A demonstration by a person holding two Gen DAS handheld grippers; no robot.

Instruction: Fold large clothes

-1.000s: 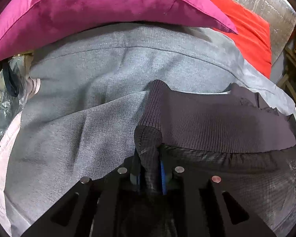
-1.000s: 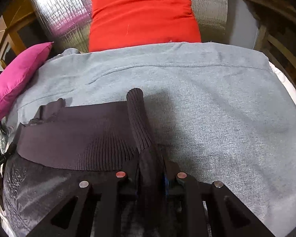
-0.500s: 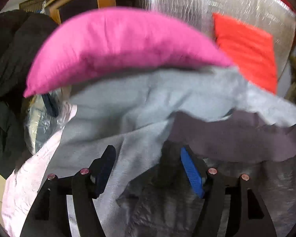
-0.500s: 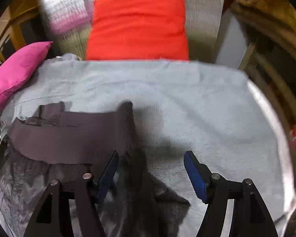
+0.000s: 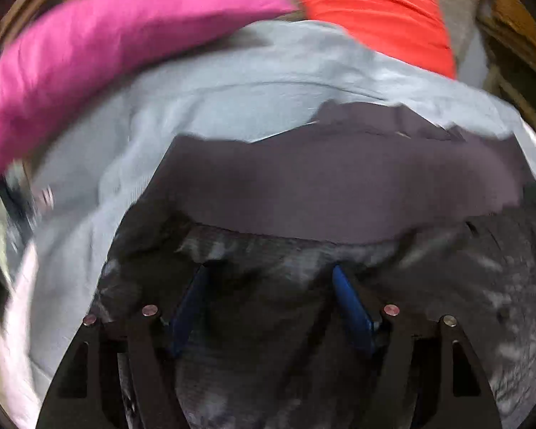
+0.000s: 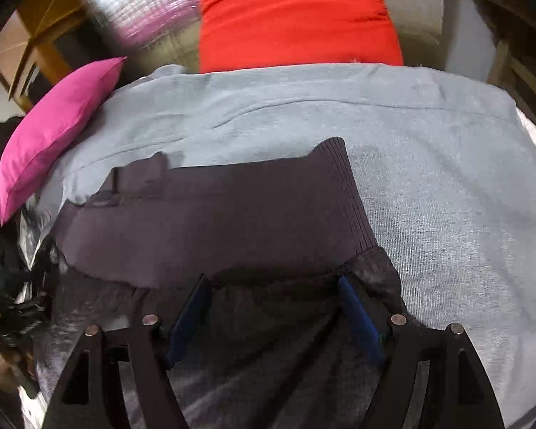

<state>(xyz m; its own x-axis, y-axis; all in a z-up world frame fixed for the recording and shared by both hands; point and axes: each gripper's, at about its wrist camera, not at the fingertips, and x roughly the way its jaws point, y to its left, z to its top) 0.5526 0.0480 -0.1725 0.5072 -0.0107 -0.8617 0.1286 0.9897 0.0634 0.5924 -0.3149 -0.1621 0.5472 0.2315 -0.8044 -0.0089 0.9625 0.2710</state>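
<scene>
Fingers of both the left gripper (image 5: 269, 307) and right gripper (image 6: 273, 316) were spread wide, empty, above the dark garment (image 6: 214, 221).

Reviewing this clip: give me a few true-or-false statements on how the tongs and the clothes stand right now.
1. Both tongs, left and right, are open. True.
2. The dark jacket lies on a gray blanket. True.
3. The right tongs clamp the jacket's ribbed band. False: the fingers are spread and the band lies flat on the blanket.
4. The red cushion lies on top of the jacket. False: it sits beyond the blanket's far edge.
5. A pink cushion sits left of the jacket. True.
</scene>
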